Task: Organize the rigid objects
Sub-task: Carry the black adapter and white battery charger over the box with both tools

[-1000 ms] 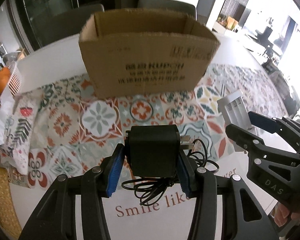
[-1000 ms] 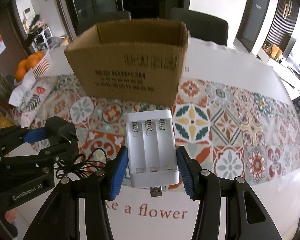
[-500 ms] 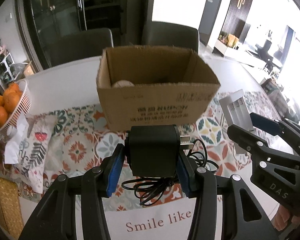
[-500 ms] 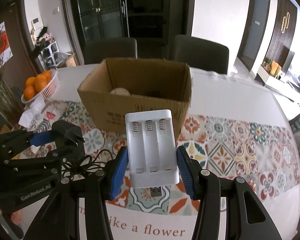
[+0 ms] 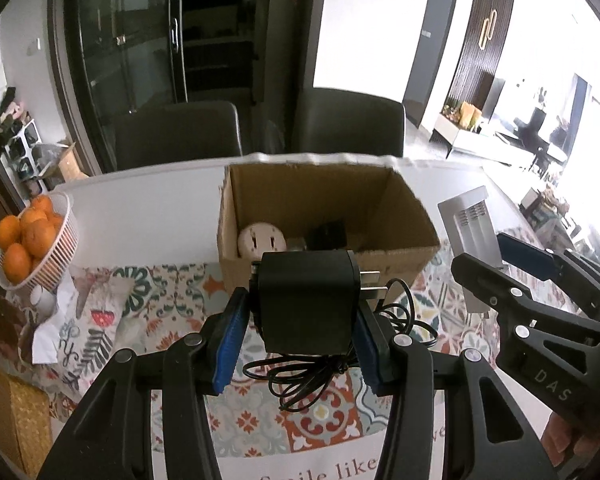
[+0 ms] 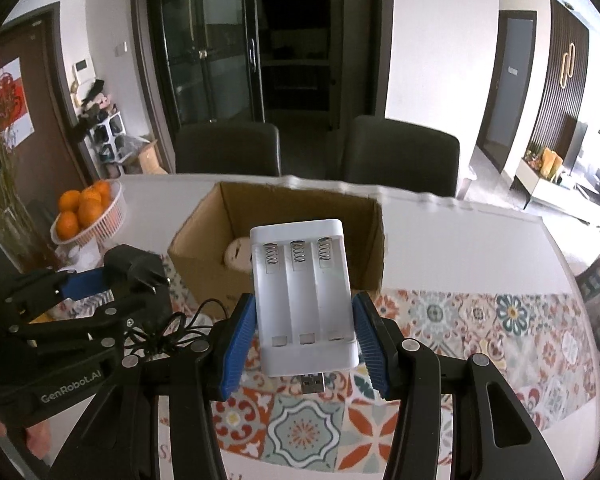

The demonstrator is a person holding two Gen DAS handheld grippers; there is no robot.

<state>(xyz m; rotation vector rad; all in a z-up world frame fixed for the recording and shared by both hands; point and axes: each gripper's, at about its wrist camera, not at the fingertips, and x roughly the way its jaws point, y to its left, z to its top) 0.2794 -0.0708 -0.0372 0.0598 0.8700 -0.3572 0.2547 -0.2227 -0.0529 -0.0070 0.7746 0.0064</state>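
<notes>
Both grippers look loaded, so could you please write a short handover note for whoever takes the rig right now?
Left gripper: shut on the black power adapter, its cable dangling below.
Right gripper: shut on the white battery charger, which holds no batteries.
Both are held in the air on the near side of the open cardboard box on the table.
Done: a round white socket and a dark item lie in the box.
Left: lower the adapter and charger into the box and release.
</notes>
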